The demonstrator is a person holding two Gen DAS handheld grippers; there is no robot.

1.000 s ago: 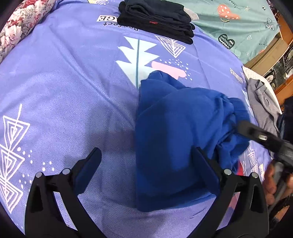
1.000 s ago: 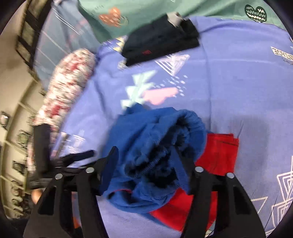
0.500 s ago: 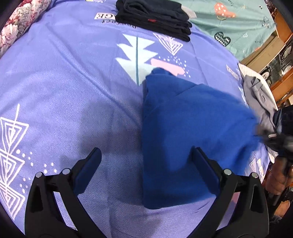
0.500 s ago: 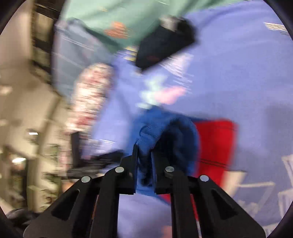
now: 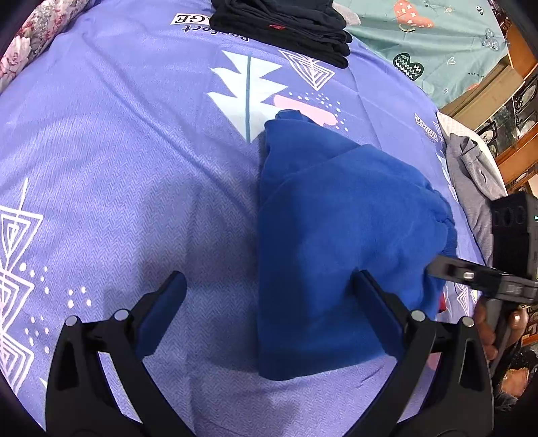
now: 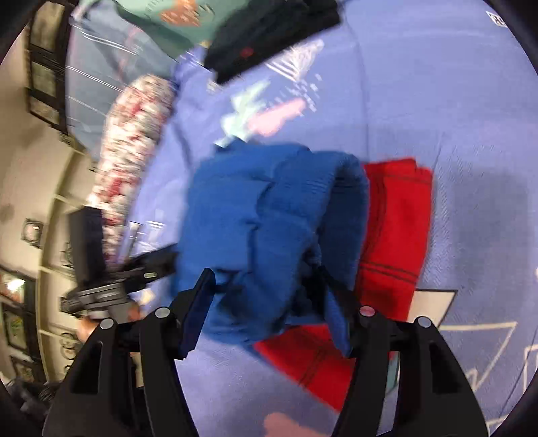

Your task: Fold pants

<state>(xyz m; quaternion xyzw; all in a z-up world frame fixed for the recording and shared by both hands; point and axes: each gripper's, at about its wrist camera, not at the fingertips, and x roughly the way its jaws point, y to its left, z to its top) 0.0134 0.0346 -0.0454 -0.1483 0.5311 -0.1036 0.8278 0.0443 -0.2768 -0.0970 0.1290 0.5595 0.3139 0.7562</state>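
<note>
The blue pants [image 5: 343, 235] lie folded in a thick bundle on the purple bedsheet [image 5: 134, 168]. My left gripper [image 5: 269, 312] is open, its right finger resting on the bundle's near edge and its left finger over bare sheet. My right gripper [image 6: 265, 302] is open and straddles the bundle's bunched end [image 6: 269, 228]; it also shows in the left wrist view [image 5: 470, 275] at the bundle's right side. The right wrist view is motion-blurred.
A folded red garment [image 6: 393, 235] lies under and beside the blue bundle. A stack of folded black clothes [image 5: 282, 23] sits at the far side. A grey garment [image 5: 474, 178] lies at the right edge. A floral pillow [image 6: 131, 141] lies to the left.
My right gripper closed on the blue fabric's bunched end, pulled it, then opened; the bundle now lies flatter and more spread. My left gripper stayed open in place.
</note>
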